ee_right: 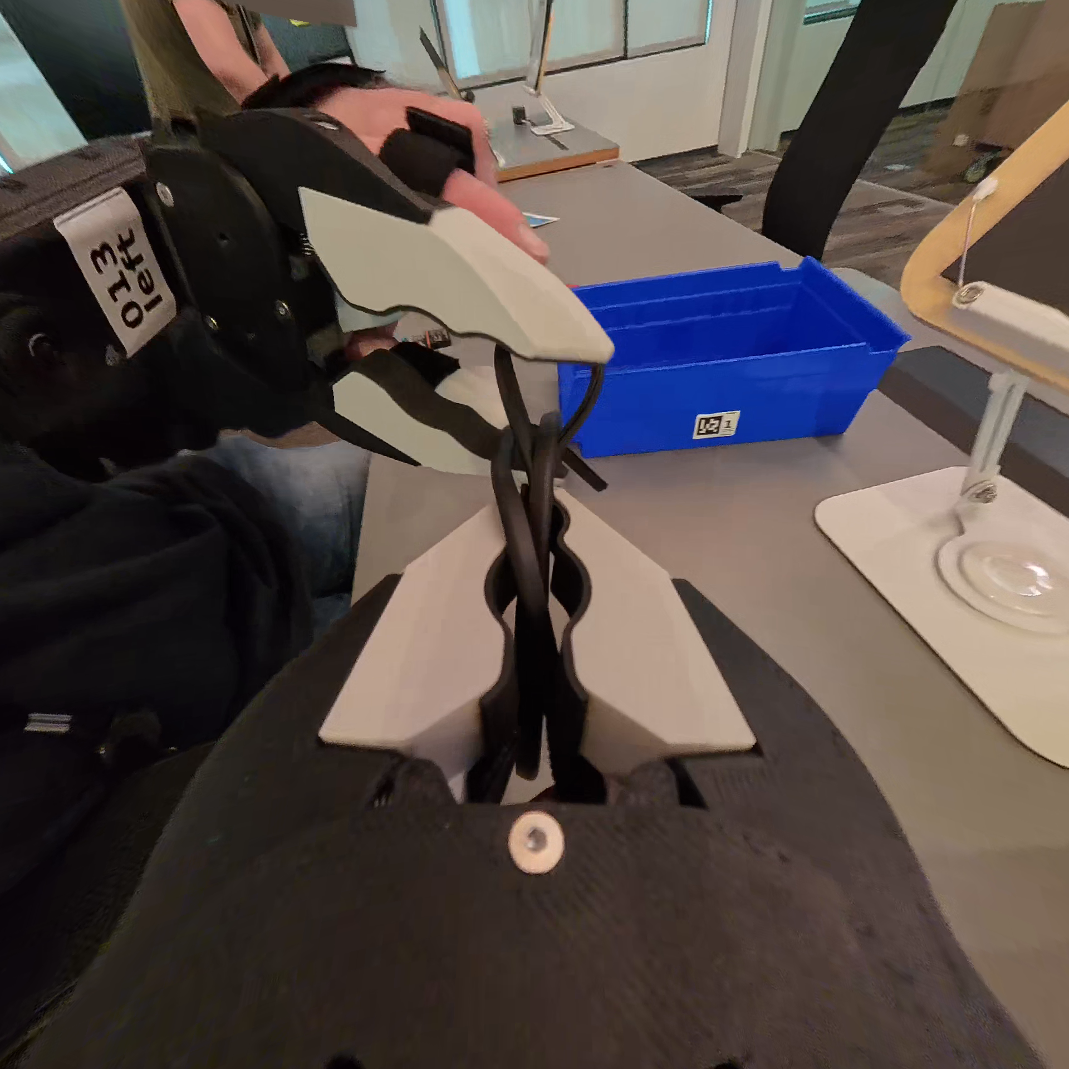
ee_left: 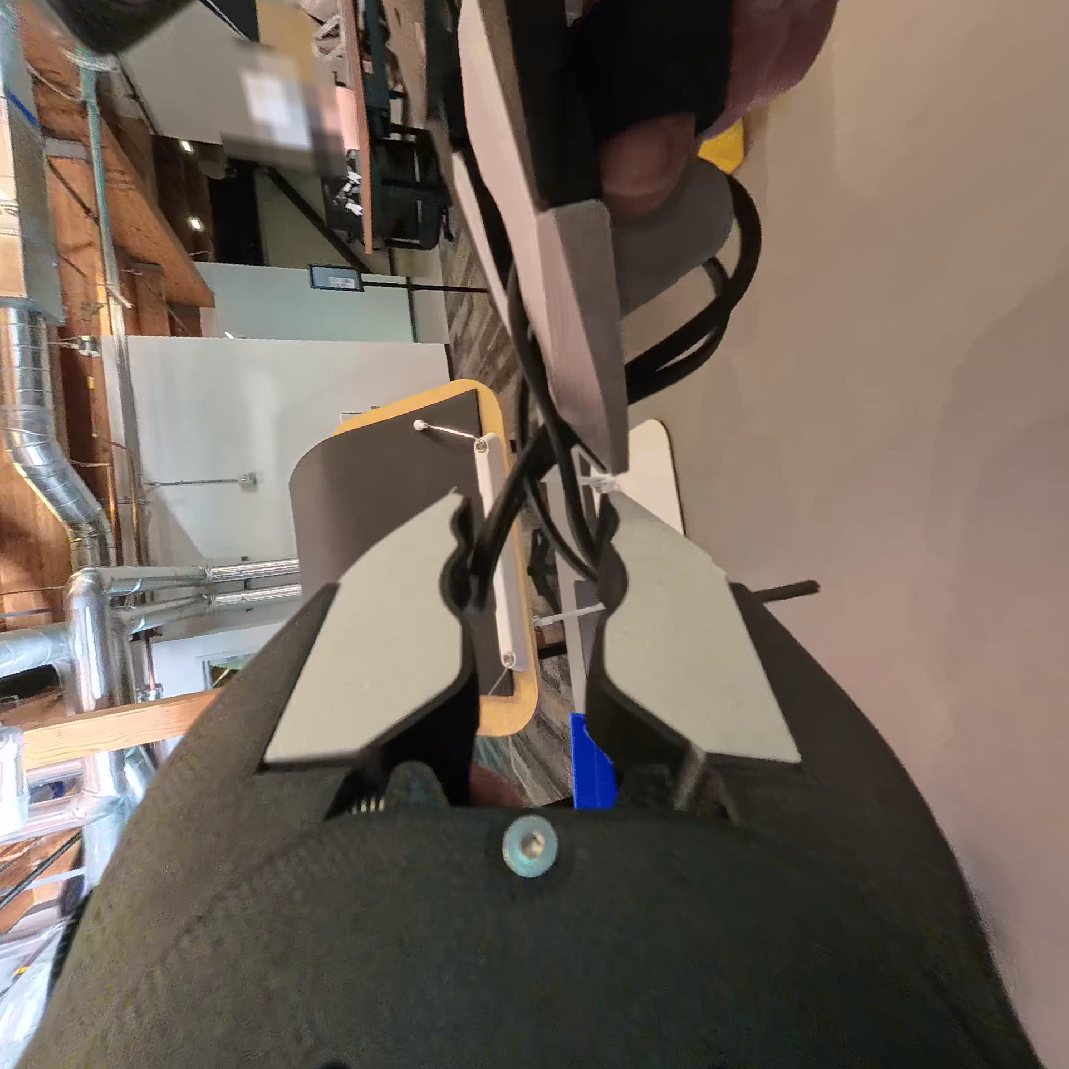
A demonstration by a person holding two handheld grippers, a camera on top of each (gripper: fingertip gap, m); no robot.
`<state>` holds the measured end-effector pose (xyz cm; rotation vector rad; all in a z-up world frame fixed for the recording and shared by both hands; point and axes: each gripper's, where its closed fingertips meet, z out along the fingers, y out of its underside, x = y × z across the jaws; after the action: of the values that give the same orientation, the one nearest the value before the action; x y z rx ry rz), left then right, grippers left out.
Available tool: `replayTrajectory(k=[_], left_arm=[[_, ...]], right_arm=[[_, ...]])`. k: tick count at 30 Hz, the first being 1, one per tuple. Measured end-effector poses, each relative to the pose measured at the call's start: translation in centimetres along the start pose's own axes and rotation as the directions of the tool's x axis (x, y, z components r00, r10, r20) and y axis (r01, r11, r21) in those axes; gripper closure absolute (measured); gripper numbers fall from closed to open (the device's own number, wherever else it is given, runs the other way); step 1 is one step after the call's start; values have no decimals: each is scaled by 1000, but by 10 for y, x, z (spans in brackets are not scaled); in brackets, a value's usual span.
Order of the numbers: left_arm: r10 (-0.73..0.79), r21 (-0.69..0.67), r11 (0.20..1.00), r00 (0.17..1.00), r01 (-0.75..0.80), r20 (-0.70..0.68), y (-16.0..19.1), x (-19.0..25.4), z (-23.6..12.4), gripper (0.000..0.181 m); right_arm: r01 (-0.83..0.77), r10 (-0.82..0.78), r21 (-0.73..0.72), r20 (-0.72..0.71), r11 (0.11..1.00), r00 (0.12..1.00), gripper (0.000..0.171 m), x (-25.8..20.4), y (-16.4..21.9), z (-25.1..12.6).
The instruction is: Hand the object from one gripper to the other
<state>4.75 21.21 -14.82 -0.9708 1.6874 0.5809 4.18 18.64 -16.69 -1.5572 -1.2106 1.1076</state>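
Observation:
The object is a bundle of black cable loops [ee_right: 523, 555]. My right gripper [ee_right: 535, 512] is shut on it, and the loops stick up out past the fingertips. My left gripper [ee_right: 549, 393] comes in from the upper left, held by a hand. It is open, with one grey finger above the top of the loops and one below. In the left wrist view, the left gripper [ee_left: 535, 503] is open with cable strands [ee_left: 497, 520] running between its fingers and touching the inner pads. One of the right gripper's fingers [ee_left: 578, 324] holds the cable from beyond.
A blue bin [ee_right: 723, 370] stands on the grey table [ee_right: 694, 549] just behind the grippers. A white stand base [ee_right: 896, 578] with a clear dome and a tilted yellow-rimmed board [ee_right: 925, 272] is on the right. A person stands at the back.

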Motion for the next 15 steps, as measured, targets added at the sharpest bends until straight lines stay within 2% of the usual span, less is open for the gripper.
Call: replayTrajectory(k=[3, 7, 9, 12, 15], left_arm=[[51, 25, 998, 998, -52, 39, -5, 0, -5, 137], [219, -42, 975, 975, -217, 49, -7, 8, -2, 139], [255, -62, 965, 967, -254, 18, -6, 13, 2, 144], [288, -85, 954, 957, -289, -17, -4, 19, 6, 165], [227, -103, 968, 973, -230, -44, -2, 20, 8, 171]], right_arm=[[-43, 43, -14, 41, 999, 998, 171, -1, 4, 2], [-18, 19, -98, 7, 995, 1000, 171, 0, 14, 8], [8, -11, -146, -20, 989, 1000, 171, 1, 17, 9], [63, -77, -218, -58, 974, 995, 171, 1, 19, 10], [131, -168, -287, -106, 949, 980, 171, 5, 19, 9]])
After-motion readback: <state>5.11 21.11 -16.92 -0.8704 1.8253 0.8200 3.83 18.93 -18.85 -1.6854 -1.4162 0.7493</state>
